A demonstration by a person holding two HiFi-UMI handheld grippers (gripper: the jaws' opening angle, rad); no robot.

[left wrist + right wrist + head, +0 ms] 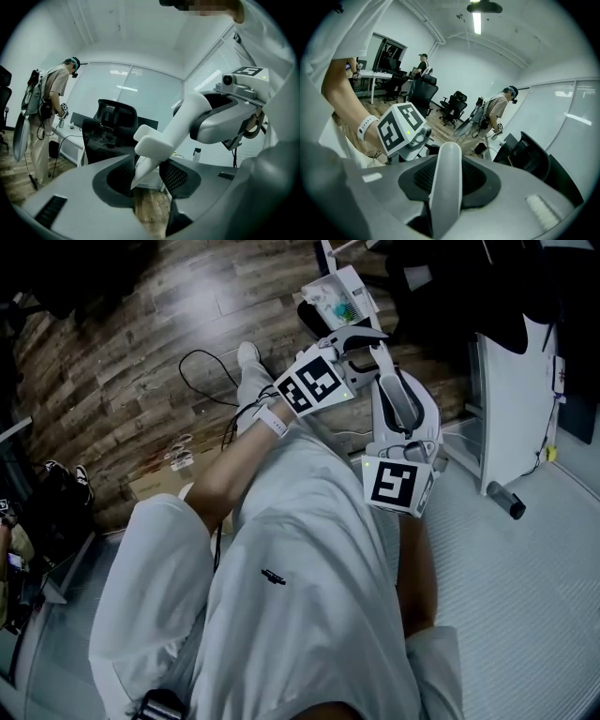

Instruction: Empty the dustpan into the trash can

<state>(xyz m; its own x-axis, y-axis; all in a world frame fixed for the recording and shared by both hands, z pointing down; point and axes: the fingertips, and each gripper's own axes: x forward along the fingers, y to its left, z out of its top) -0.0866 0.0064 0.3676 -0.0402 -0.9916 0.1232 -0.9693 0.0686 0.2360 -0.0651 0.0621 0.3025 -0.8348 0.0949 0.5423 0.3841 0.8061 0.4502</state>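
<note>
Where the dustpan is: ahead of both tools in the head view. It is a white pan (339, 294) with pale and teal bits in it, over the wooden floor (141, 352); whether it rests on the floor I cannot tell.
Right tool (449, 174): closed on the dustpan handle (446, 187), a rounded white bar that fills the gap between its jaws.
Left tool (149, 177): jaws wide apart, nothing gripped. A pointed white tip (140, 174) coming from the right tool's end reaches in between them, close by one pad; contact not clear.
Marker cubes: the left one (314, 382) sits by a wrist with a white band, the right one (398, 484) lower and nearer the person's body.
Background: a second person (47, 117) stands on the wood floor, near a black office chair (110, 126).
</note>
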